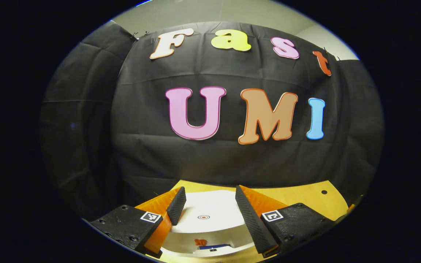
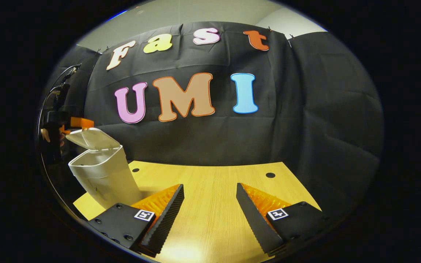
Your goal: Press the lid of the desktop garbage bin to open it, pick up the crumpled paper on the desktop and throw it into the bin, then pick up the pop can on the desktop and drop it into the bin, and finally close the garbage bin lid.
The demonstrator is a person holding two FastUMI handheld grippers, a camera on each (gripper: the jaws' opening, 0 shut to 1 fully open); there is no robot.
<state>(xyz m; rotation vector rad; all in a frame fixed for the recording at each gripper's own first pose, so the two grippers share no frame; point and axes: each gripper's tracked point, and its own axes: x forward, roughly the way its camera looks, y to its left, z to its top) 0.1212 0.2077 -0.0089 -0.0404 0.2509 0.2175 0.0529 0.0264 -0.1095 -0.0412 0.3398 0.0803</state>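
Note:
The white desktop bin (image 2: 102, 175) stands at the table's left end in the right gripper view, its lid (image 2: 93, 138) tilted up and half open. My left gripper (image 2: 79, 122), held by a hand, hovers right at the lid's upper rear edge. In the left gripper view the left gripper (image 1: 209, 190) is open, with the white lid (image 1: 210, 219) directly below and between its fingers; whether they touch it is unclear. My right gripper (image 2: 209, 186) is open over the bare wooden table, to the right of the bin, holding nothing.
The wooden table (image 2: 214, 171) runs back to the black cloth wall and has two small dark holes (image 2: 270, 175) near its far edge. Small red and blue marks (image 1: 207, 244) show below the lid's front edge.

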